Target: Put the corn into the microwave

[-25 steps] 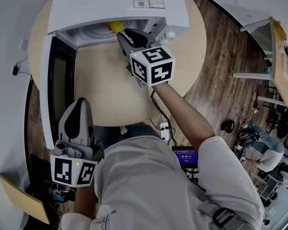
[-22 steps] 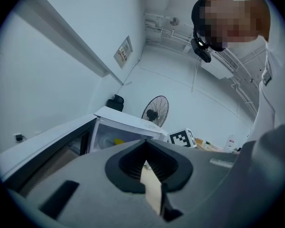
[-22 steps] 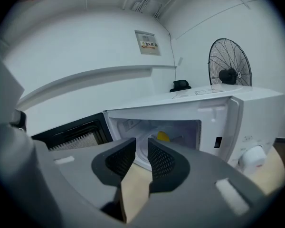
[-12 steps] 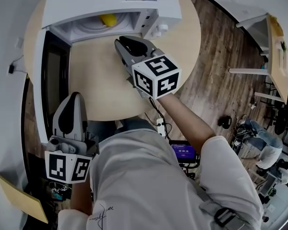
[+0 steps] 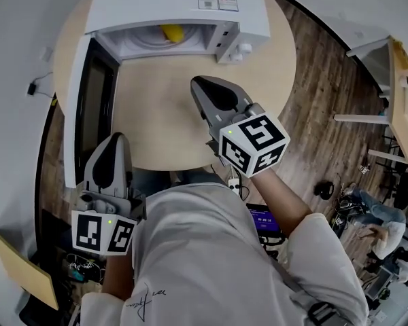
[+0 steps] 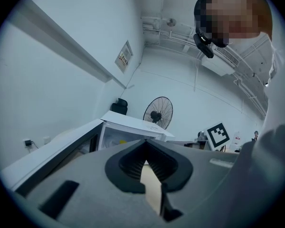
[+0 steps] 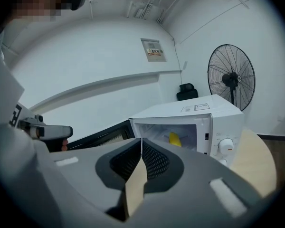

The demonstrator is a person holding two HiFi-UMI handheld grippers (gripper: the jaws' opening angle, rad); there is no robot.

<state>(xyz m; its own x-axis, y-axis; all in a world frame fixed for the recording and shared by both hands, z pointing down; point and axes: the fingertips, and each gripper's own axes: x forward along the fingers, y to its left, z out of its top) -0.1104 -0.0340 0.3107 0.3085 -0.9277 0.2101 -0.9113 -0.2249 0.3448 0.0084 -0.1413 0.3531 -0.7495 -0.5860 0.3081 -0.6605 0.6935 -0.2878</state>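
The yellow corn (image 5: 172, 32) lies inside the white microwave (image 5: 190, 2), on its turntable; the right gripper view shows the corn (image 7: 175, 138) in the lit cavity. The microwave door (image 5: 88, 107) stands swung open to the left. My right gripper (image 5: 198, 81) hovers over the round table (image 5: 156, 128), well back from the opening. Its jaws have just been closing and now meet with nothing between them (image 7: 141, 141). My left gripper (image 5: 115, 138) is shut and empty, close beside the open door's near end.
A black fan (image 7: 232, 77) stands behind the microwave. A power strip (image 5: 232, 184) lies on the wooden floor by the table edge. A desk (image 5: 394, 80) and a seated person (image 5: 374, 209) are off to the right.
My right gripper has drawn back from the microwave opening toward me and its jaws have come together. The corn stays inside. The left gripper has barely shifted.
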